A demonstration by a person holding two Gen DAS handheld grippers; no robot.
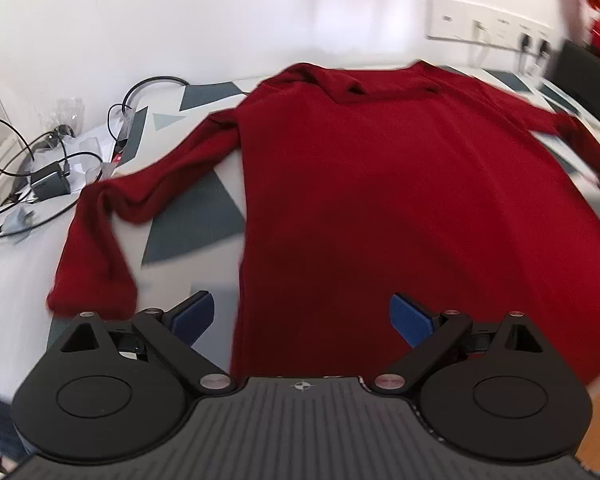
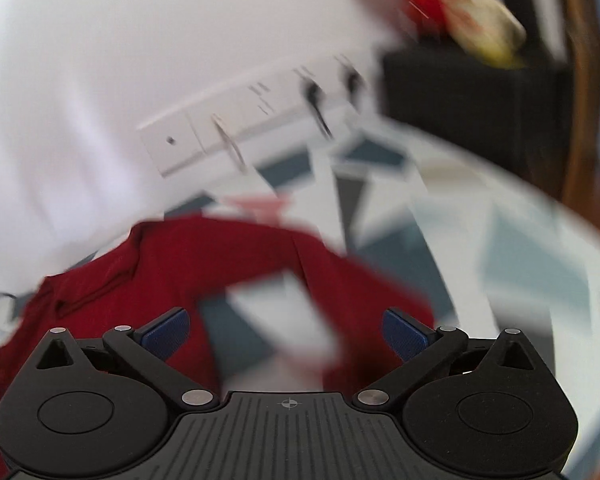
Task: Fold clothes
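Your right hand-held gripper (image 2: 286, 334) hung with its blue pads (image 2: 404, 334) spread wide, holding nothing. Below it lay a red sweater (image 2: 220, 248), one sleeve (image 2: 380, 284) curving across the patterned bench (image 2: 520, 240). A white socket strip (image 2: 236, 128) showed blurred on the wall.

Looks like a home room, likely a bedroom: soft surface under a geometric grey-and-white cover (image 1: 188, 236), plain white wall (image 1: 180, 20) with a long socket-and-switch panel (image 1: 488, 24), tangled black cables (image 1: 28, 152) and a charger (image 1: 50, 182) alongside, red sweater (image 1: 380, 200) spread flat.
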